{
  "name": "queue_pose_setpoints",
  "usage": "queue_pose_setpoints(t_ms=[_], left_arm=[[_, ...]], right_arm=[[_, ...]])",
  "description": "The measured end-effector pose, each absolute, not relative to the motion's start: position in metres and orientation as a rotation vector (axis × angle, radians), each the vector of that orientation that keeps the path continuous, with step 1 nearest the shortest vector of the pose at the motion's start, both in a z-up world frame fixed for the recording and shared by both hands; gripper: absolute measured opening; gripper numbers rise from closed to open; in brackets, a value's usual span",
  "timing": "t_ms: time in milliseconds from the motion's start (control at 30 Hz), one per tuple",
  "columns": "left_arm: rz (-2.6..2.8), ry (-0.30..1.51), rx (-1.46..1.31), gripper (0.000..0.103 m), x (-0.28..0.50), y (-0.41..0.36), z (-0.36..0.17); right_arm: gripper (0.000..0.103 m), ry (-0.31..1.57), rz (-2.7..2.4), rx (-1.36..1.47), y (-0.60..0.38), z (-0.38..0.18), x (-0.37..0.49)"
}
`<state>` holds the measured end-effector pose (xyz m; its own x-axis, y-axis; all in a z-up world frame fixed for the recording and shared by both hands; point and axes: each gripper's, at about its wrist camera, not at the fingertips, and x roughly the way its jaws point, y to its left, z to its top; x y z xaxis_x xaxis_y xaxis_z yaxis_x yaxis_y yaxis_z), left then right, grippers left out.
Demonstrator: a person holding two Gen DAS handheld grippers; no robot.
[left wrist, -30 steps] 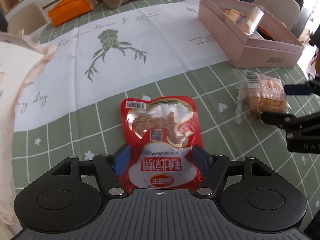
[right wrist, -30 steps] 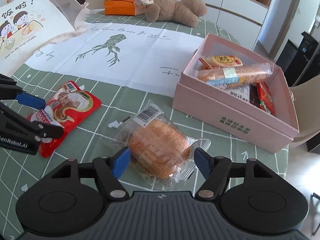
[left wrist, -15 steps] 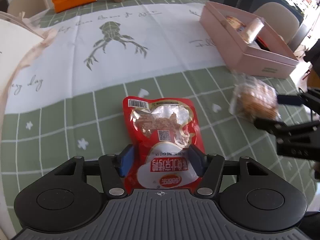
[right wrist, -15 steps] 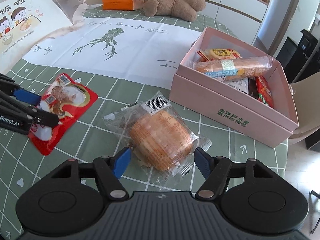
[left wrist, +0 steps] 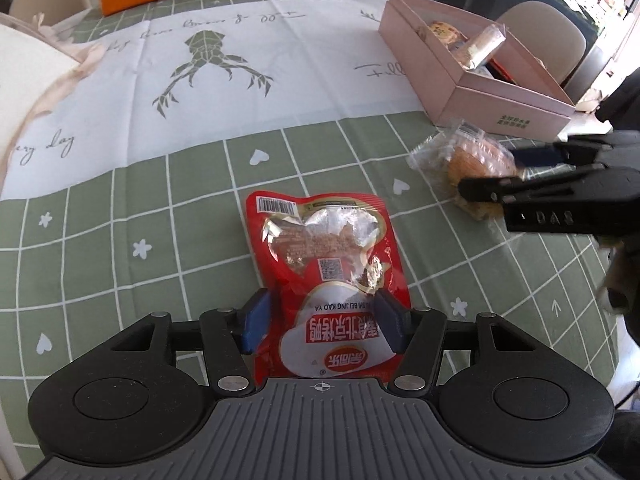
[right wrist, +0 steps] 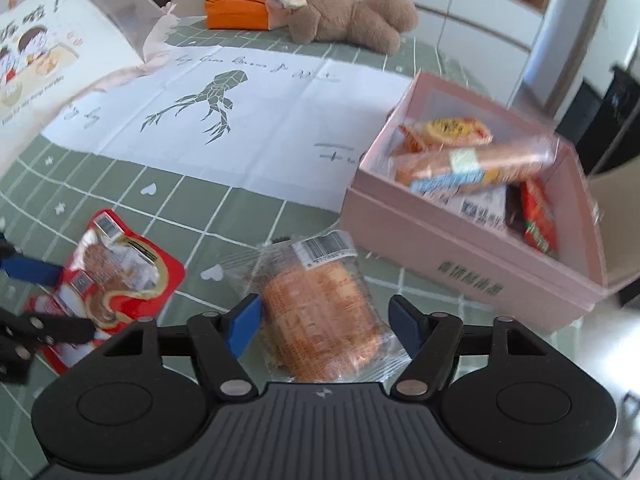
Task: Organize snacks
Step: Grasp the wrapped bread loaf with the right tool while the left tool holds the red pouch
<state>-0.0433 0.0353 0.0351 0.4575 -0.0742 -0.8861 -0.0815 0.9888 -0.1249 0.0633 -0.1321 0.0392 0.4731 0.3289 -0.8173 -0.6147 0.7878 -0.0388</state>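
My left gripper is shut on the near end of a red snack pouch, which hangs above the green checked tablecloth; the pouch also shows in the right wrist view. My right gripper is closed on a clear-wrapped bread pack and holds it off the table; the pack also shows in the left wrist view. The open pink box with several snacks inside stands to the right, just beyond the bread.
A white printed cloth covers the table's middle. A brown plush bear and an orange box lie at the far edge. A white illustrated bag stands at the left. Chairs surround the table.
Both grippers closed on their packs and lifted them off the table. The right gripper carried the bread closer to the pink box.
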Motion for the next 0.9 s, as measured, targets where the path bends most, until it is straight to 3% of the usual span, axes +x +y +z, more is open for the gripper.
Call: queue_pose_setpoints(t_ms=[33, 300, 500, 900], left_arm=[[0.005, 1.098, -0.162, 0.064, -0.043, 0.036, 0.035], [0.002, 1.103, -0.132, 0.07, -0.038, 0.03, 0.032], [-0.027, 1.078, -0.163, 0.064, -0.041, 0.036, 0.032], [0.002, 1.049, -0.186, 0.057, -0.063, 0.043, 0.052]], right_arm=[[0.058, 0.921, 0.607, -0.338, -0.133, 0.039, 0.061], [0.054, 1.007, 0.652, -0.22, -0.151, 0.04, 0.036], [0.054, 1.003, 0.667, -0.262, -0.157, 0.04, 0.015], [0.066, 0.956, 0.642, -0.37, -0.145, 0.033, 0.009]])
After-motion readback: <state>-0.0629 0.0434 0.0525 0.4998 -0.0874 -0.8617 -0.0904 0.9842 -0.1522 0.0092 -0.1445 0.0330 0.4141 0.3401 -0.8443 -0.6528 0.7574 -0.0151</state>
